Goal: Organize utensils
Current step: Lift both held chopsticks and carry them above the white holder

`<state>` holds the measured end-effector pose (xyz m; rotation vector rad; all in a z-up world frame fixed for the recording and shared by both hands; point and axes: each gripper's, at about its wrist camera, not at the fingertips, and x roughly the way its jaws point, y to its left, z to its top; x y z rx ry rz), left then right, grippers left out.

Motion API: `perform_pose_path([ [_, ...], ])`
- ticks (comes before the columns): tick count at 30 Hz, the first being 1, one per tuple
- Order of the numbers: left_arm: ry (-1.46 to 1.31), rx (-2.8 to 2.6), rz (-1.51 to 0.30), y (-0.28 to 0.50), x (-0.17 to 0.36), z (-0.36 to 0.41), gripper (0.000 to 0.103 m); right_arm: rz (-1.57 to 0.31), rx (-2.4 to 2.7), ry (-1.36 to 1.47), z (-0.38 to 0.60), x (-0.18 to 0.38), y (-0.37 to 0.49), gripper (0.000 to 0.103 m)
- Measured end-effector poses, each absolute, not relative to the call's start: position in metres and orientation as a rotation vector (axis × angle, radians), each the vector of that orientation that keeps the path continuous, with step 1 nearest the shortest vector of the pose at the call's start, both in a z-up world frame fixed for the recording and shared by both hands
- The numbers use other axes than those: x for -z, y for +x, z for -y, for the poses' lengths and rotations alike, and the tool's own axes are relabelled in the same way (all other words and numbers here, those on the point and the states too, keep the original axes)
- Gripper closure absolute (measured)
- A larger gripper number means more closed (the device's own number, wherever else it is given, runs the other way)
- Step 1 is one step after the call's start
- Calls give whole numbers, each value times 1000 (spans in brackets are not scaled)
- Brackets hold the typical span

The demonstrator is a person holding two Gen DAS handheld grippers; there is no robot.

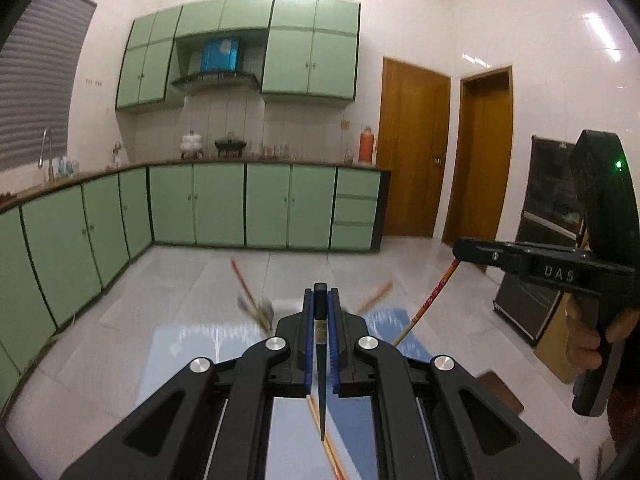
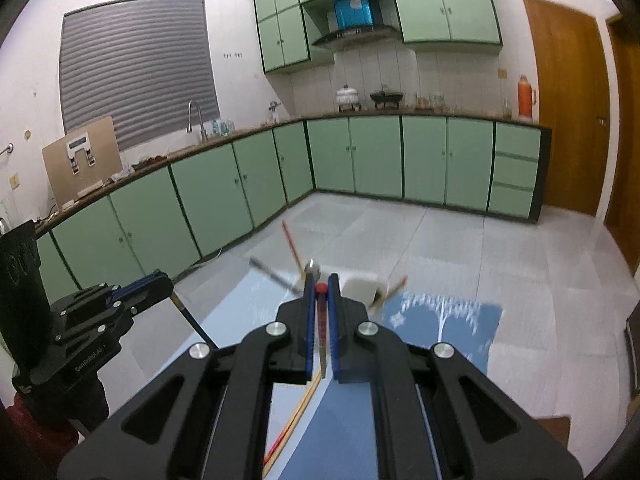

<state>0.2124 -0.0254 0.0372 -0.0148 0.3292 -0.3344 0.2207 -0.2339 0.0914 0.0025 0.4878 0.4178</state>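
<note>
gripping a black chopstick [image 1: 320, 344], the left gripper [image 1: 320, 300] has its blue-padded jaws closed on the thick end, and the thin tip hangs down toward 6 o'clock over the blue mat [image 1: 192, 344]. a second, tan chopstick [image 1: 325, 440] shows under the jaws in the left wrist view, mostly hidden by the gripper body. the right gripper [image 2: 320, 290] has its jaws shut on a red-topped chopstick [image 2: 321, 320], whose round red end sits between the pads; its lower length runs toward 7 o'clock beside another pale stick [image 2: 298, 412], and where either one ends is cut off by the black linkage. in the left wrist view the same red stick [image 1: 430, 300] slants down from the right gripper [image 1: 460, 246] at 3 o'clock.

just beyond the fingertips, toward 12 o'clock, a white holder [image 2: 362, 290] stands on the mat, blurred by motion. several utensils lean out of it: a red stick [image 2: 292, 246] toward 11 o'clock, a metal handle [image 2: 272, 274] toward 10 o'clock, and a tan stick [image 2: 394, 286] toward 2 o'clock. how many pieces it holds cannot be told through the blur, and in the left wrist view the holder [image 1: 286, 304] is nearly all hidden behind the fingers.

farther out lie the pale floor tiles [image 1: 192, 276], green cabinets [image 1: 220, 204] and a wooden door [image 1: 412, 152].
</note>
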Motion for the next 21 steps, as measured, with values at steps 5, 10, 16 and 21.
perform_pose_path([
  [5,-12,326,-227,251,-72,33,97,-440,-391,-7,234,-118,258,98],
  [10,-6,307,-164,293,-87,44,97,-421,-362,-33,232,-125,293,98],
  [16,2,279,-224,347,-53,52,97,-497,-343,-24,229,-91,336,98],
  [21,4,283,-338,376,-15,49,96,-581,-352,-4,226,-52,359,97],
])
